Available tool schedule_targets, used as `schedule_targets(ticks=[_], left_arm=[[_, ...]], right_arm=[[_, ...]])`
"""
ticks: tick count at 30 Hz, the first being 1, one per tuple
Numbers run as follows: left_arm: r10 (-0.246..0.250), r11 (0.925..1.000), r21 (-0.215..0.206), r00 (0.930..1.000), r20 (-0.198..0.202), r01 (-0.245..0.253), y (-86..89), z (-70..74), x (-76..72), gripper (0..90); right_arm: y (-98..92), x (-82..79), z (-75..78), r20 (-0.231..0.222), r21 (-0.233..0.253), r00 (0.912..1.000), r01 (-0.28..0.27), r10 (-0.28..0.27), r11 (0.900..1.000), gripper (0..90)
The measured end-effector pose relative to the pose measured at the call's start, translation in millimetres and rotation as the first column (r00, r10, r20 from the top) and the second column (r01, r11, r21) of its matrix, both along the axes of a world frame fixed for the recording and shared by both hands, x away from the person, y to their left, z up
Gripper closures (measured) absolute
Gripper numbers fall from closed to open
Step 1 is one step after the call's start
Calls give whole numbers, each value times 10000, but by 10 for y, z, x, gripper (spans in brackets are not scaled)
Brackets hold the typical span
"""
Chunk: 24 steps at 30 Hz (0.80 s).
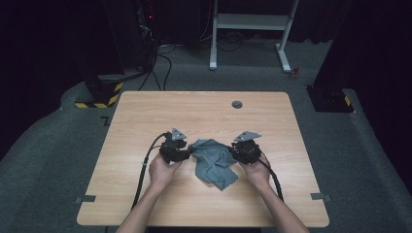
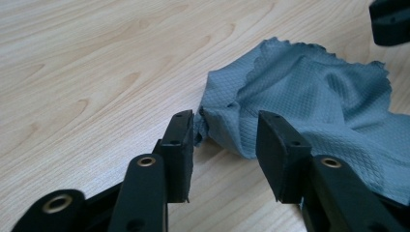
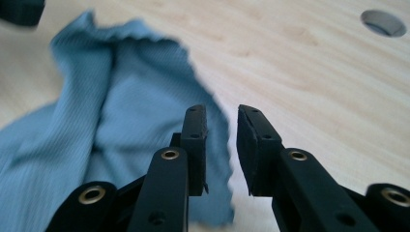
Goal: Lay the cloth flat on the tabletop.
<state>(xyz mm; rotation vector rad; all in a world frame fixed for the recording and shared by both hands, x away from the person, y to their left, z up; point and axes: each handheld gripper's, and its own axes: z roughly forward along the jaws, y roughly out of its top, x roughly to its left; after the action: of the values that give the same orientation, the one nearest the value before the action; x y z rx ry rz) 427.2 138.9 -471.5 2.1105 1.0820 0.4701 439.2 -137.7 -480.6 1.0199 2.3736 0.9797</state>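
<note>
A crumpled grey-blue cloth (image 1: 214,164) lies on the middle of the wooden table (image 1: 145,116), between my two grippers. My left gripper (image 1: 189,154) is at the cloth's left edge. In the left gripper view it (image 2: 225,124) stands open, with a folded corner of the cloth (image 2: 309,96) lying between the jaws. My right gripper (image 1: 234,151) is at the cloth's right edge. In the right gripper view it (image 3: 221,113) is open by a narrow gap, and the wavy hem of the cloth (image 3: 121,96) runs under that gap. A hand holds each gripper.
A round cable hole (image 1: 237,104) sits near the table's far edge and appears as the hole (image 3: 384,22) in the right gripper view. Beyond the table stand a white desk frame (image 1: 250,22) and a black stand with yellow-striped base (image 1: 99,94).
</note>
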Motion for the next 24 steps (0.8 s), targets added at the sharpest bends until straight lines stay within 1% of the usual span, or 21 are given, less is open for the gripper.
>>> schedule_targets(ticks=[2,3,4,6,8,9,11,12,13,14,15,17,18,19,20,21,22,23,24], left_arm=[[37,9999,96,9999,-113,-36,-33,-25,14,552],[70,9999,118,9998,-166,-68,-39,-41,31,544],[155,9997,167,9995,-273,-150,-46,-67,56,541],[303,9995,116,9979,-572,-297,-52,-127,114,543],[452,9989,165,9955,-836,-439,-63,-177,163,584],[420,9990,176,9948,-925,-406,-68,-193,186,602],[414,9988,319,9940,-1012,-383,-101,-214,217,666],[392,9986,386,9934,-1083,-352,-118,-222,233,702],[355,9983,501,9934,-1091,-302,-134,-226,248,740],[336,9979,581,9935,-1085,-274,-154,-228,257,812],[314,9977,636,9943,-1021,-250,-168,-228,264,812],[340,9974,662,9945,-990,-275,-179,-225,274,870],[342,9972,700,9948,-955,-275,-182,-222,275,884],[311,9969,746,9955,-898,-244,-178,-213,276,888],[305,9970,738,9960,-840,-244,-174,-204,274,888],[303,9967,772,9967,-747,-245,-167,-189,271,888],[314,9967,762,9976,-621,-266,-152,-162,266,888],[349,9968,742,9981,-512,-311,-138,-137,263,888],[378,9968,719,9983,-438,-346,-126,-119,262,888]], right_arm=[[-14,-44,-45,-159,-111,9999,-67,65,9999,722],[-18,-64,-99,-348,-177,9994,-44,37,9998,708],[-17,-71,-129,-405,-201,9992,6,-14,9998,698],[-25,-75,-202,-598,-313,9981,122,-141,9994,685],[-45,-71,-257,-728,-209,9970,230,-245,9995,684],[-49,-67,-279,-777,-165,9967,236,-248,9996,684],[-33,-68,-311,-891,-372,9958,181,-213,9991,688],[-28,-68,-317,-865,-333,9960,183,-212,9993,699],[-24,-63,-315,-882,-321,9959,187,-215,9993,724],[-15,-57,-313,-877,-353,9961,62,-93,9994,783],[-15,-57,-313,-877,-353,9961,62,-93,9994,783],[-7,-59,-318,-753,-421,9971,-159,127,9990,846],[-1,-62,-319,-687,-490,9975,-196,162,9986,878],[2,-60,-321,-615,-555,9979,-226,192,9982,891],[2,-55,-317,-716,-522,9973,-188,151,9985,896],[-3,-42,-316,-673,-549,9975,-253,216,9982,898],[-4,-39,-313,-628,-621,9979,-202,163,9979,899],[-23,-16,-277,-487,-738,9988,-90,54,9972,900],[-23,-16,-277,-487,-738,9988,-90,54,9972,900]])
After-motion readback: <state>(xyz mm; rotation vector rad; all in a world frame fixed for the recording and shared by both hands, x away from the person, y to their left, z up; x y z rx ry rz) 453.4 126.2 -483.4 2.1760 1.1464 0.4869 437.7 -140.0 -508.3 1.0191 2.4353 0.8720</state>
